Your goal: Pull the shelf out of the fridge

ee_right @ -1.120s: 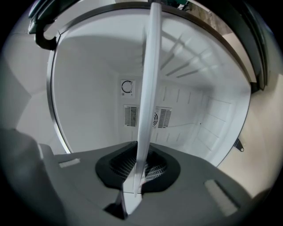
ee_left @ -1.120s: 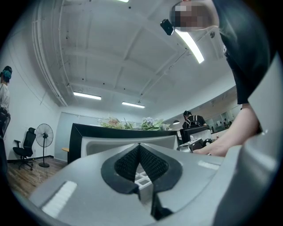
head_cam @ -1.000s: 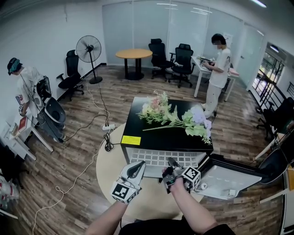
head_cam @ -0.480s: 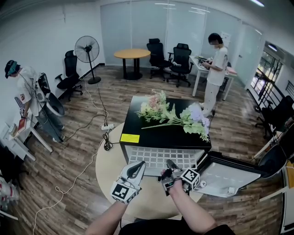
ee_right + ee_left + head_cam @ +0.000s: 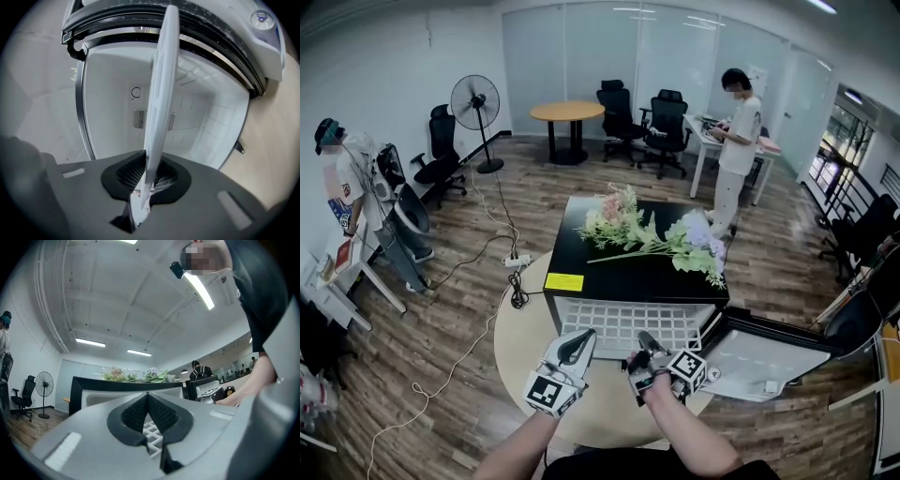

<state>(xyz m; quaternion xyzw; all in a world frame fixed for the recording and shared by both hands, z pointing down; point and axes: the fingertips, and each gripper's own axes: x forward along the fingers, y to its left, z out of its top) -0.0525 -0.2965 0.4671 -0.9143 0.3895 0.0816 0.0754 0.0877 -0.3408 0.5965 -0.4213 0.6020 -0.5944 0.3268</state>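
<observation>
The right claw (image 5: 645, 337) is clenched on the front edge of the white grid shelf (image 5: 619, 323), which juts partway out of the black fridge (image 5: 637, 277), while the left claw (image 5: 584, 336) hovers closed and empty near the shelf.

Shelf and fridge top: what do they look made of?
Shelf: white open square grid, matte, thin pale edge in the right gripper view; coated wire or moulded plastic, can't tell which. Fridge top: smooth black with slight sheen; probably painted metal or plastic.

no legible text, yellow label (image 5: 566, 281) on fridge (image 5: 639, 277) too small
</observation>
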